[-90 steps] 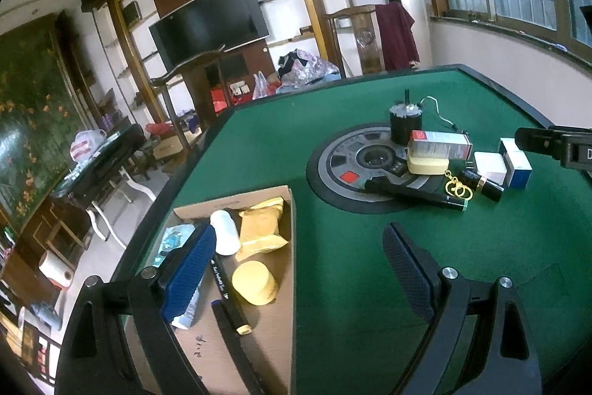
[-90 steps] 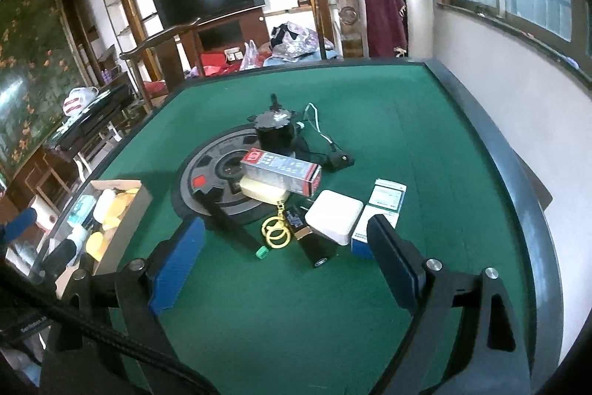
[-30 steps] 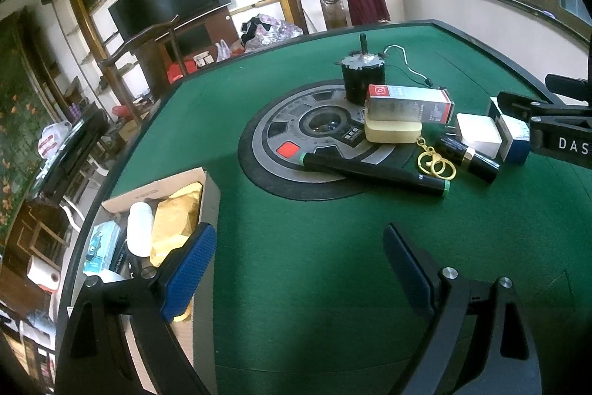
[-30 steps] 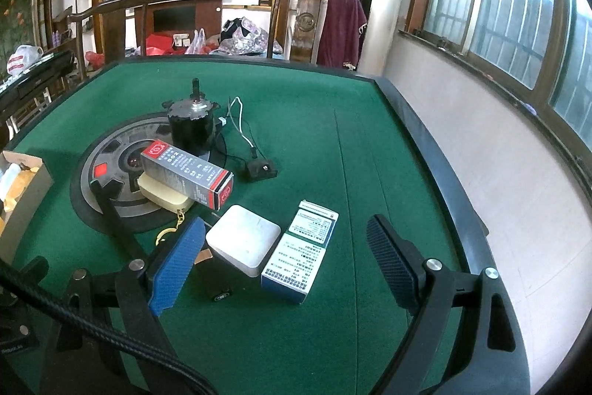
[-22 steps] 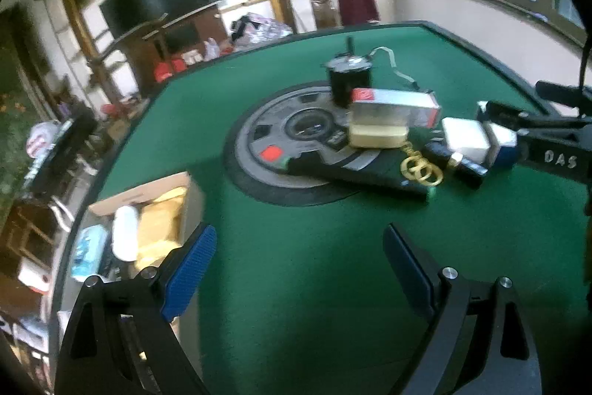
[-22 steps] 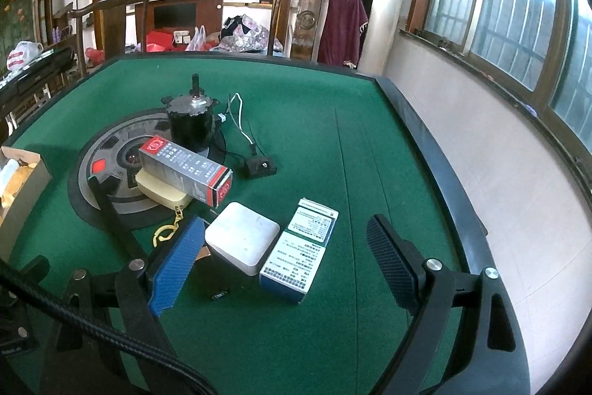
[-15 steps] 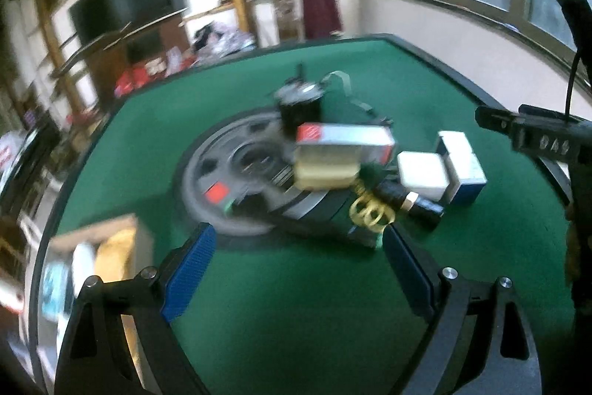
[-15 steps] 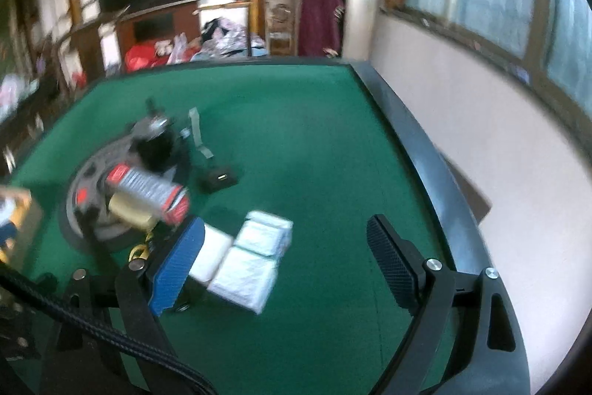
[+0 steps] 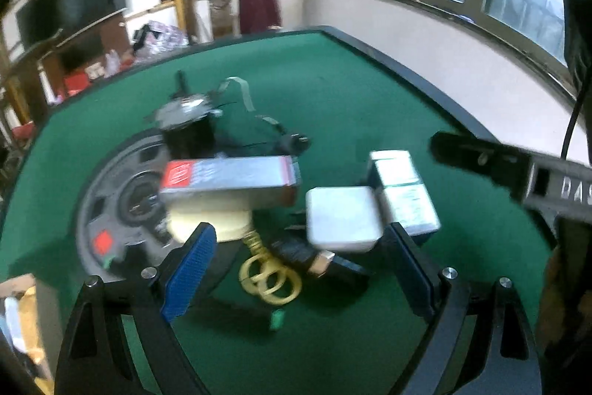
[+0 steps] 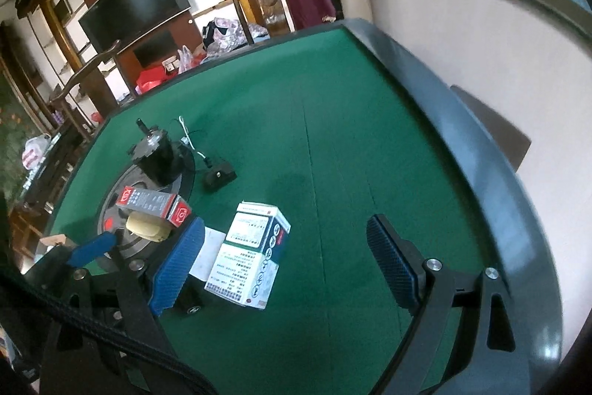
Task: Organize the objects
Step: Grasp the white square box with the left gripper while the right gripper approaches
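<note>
Left tool spread wide above gold rings; right tool spread wide over printed box on green worktop.

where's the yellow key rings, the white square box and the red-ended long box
yellow key rings point(image 9: 268, 278), left wrist view, on the overlapping loops
white square box point(image 9: 342, 219), left wrist view, middle of its top face
red-ended long box point(image 10: 151, 202), right wrist view, middle of its long top side

Green felt table carries boxes, motor, keyring.
</note>
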`<move>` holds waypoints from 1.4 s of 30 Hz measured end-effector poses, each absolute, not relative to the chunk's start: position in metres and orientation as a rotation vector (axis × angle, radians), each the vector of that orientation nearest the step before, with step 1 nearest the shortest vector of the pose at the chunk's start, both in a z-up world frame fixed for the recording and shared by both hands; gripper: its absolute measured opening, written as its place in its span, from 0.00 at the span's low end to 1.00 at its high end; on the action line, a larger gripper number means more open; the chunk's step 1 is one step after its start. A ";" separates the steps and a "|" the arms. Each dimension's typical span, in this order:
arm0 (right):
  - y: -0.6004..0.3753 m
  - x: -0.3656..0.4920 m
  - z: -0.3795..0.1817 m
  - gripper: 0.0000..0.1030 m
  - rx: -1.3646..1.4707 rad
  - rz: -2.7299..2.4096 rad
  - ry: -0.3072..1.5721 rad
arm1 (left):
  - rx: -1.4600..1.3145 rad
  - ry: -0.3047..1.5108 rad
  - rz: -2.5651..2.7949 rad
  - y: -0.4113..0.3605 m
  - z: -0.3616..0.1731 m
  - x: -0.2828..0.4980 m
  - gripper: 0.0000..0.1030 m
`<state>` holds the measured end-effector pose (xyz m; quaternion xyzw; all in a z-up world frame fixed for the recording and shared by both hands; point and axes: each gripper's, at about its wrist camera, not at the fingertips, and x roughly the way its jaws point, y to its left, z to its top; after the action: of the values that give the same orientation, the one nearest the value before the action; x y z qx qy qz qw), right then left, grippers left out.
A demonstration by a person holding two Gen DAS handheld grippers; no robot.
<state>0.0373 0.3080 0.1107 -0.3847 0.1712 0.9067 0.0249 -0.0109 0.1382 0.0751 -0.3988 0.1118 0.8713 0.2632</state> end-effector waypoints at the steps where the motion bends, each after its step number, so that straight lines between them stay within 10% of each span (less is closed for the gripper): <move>1: 0.308 0.037 0.110 0.87 -1.190 2.801 0.538 | -1.081 0.314 2.346 0.143 0.074 -0.013 0.85; 22: 0.315 0.042 0.108 0.87 -1.154 2.788 0.598 | -1.049 0.501 1.978 0.179 0.075 -0.018 0.84; 26: 0.316 0.043 0.107 0.87 -1.151 2.778 0.605 | -1.129 0.442 1.849 0.165 0.080 -0.001 0.54; 42: 0.318 0.038 0.100 0.87 -1.186 2.759 0.595 | -1.092 0.525 2.090 0.165 0.099 0.026 0.46</move>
<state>0.0378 0.3178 0.0998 -0.3870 0.1942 0.9005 0.0401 0.0264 0.1647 0.0988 -0.4224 0.2031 0.8088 0.3552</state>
